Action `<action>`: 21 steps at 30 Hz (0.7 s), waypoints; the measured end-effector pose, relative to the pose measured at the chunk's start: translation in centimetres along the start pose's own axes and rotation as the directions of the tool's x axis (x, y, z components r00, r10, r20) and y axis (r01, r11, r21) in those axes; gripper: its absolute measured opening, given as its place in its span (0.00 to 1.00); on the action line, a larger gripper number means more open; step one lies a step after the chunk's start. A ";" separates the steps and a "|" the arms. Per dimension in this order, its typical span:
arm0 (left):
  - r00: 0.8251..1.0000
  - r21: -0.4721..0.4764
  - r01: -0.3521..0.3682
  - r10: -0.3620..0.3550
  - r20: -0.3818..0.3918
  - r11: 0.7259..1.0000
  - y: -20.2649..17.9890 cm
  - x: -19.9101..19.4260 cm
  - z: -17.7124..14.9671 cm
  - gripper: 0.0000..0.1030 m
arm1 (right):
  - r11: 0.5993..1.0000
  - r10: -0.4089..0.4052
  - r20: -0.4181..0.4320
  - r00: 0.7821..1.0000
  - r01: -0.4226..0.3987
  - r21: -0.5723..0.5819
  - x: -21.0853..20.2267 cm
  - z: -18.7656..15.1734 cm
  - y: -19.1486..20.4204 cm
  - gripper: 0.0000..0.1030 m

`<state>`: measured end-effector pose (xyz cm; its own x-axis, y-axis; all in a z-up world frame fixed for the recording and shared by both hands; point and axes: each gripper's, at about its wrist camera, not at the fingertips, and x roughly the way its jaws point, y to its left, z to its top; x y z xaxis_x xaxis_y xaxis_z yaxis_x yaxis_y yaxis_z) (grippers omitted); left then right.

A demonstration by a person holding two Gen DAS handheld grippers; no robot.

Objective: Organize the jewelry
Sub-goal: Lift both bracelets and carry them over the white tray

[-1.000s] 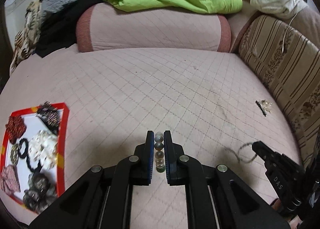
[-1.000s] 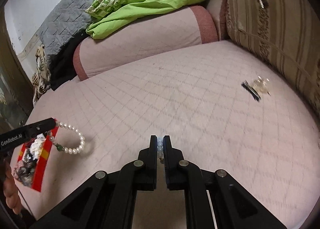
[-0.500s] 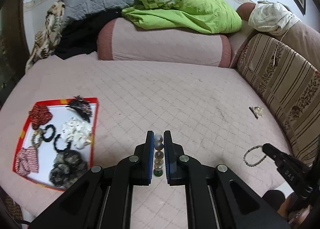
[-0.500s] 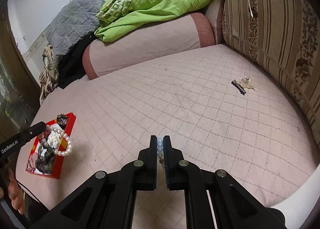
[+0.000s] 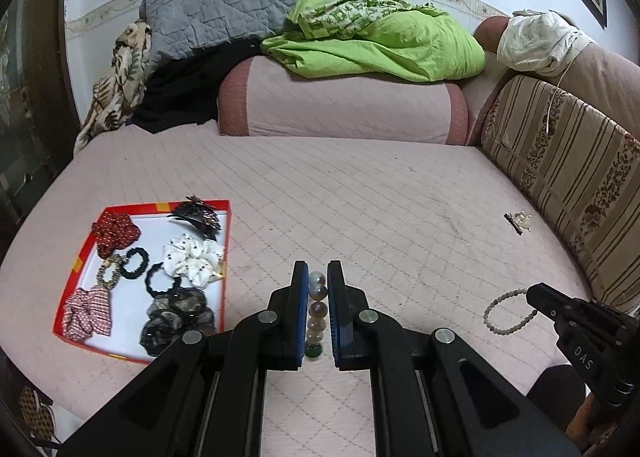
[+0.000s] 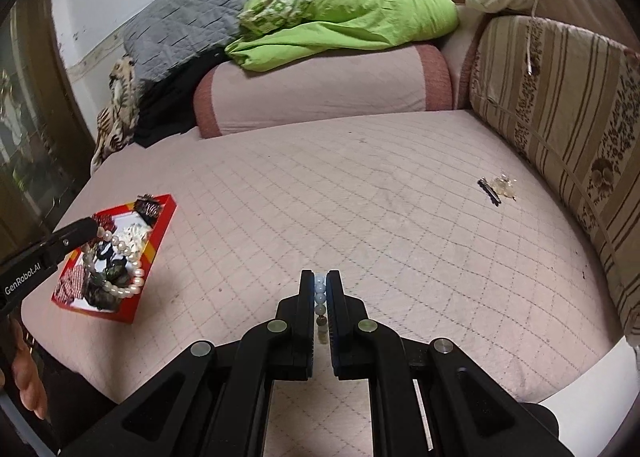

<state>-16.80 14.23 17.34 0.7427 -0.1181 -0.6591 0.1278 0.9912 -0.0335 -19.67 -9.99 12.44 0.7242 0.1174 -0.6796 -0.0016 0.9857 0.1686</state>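
My left gripper (image 5: 318,277) is shut on a large-bead pearl bracelet (image 5: 317,307), held above the pink quilted bed; from the right wrist view it hangs as a loop (image 6: 120,265) over the tray. My right gripper (image 6: 319,282) is shut on a small pale-bead bracelet (image 6: 320,297), seen as a loop (image 5: 506,311) in the left wrist view. A red-rimmed white tray (image 5: 82,261) (image 6: 160,235) at the left holds several scrunchies and hair clips. A clear hair clip (image 5: 519,220) (image 6: 498,187) lies on the bed at the right.
A pink bolster (image 5: 340,105) with a green blanket (image 5: 384,45) lies at the back. A striped cushion (image 5: 568,177) lines the right side. A grey quilt and dark clothes (image 5: 188,97) pile at the back left. The bed's front edge is near.
Both grippers have risen and pulled back from the bed with their bracelets. The tray now shows whole in the left wrist view. The pearl bracelet now hangs over the tray.
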 end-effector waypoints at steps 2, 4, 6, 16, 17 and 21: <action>1.000 -0.001 -0.006 0.006 0.008 1.000 0.4 -0.2 -0.1 0.09 | 1.000 -0.001 0.000 1.000 0.001 -0.013 0.0 -0.1 0.5 0.07; 1.000 -0.009 0.000 0.001 0.010 1.000 0.9 -0.4 -0.2 0.09 | 1.000 0.000 -0.001 1.000 0.000 -0.024 -0.2 -0.2 1.1 0.07; 1.000 -0.016 0.003 -0.003 0.014 1.000 1.2 -0.6 -0.1 0.09 | 0.999 0.004 -0.002 1.000 -0.004 -0.032 -0.2 -0.2 1.5 0.07; 0.999 -0.066 -0.048 0.047 -0.004 0.997 6.0 -2.0 -0.6 0.09 | 0.990 0.123 -0.030 0.992 -0.125 -0.062 0.6 1.4 4.8 0.07; 0.998 -0.070 -0.057 0.056 -0.009 0.996 6.5 -2.0 -0.8 0.09 | 0.987 0.140 -0.035 0.989 -0.143 -0.068 0.8 1.6 5.3 0.07; 0.997 -0.131 -0.074 0.070 -0.031 0.989 9.5 -2.0 -1.2 0.09 | 0.968 0.238 -0.073 0.969 -0.243 -0.066 1.7 2.6 6.9 0.07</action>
<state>-17.86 23.95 17.41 0.7293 -0.0462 -0.6826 -0.0146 0.9964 -0.0831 -16.66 -3.28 14.37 0.6504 0.3571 -0.6704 -0.2230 0.9335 0.2809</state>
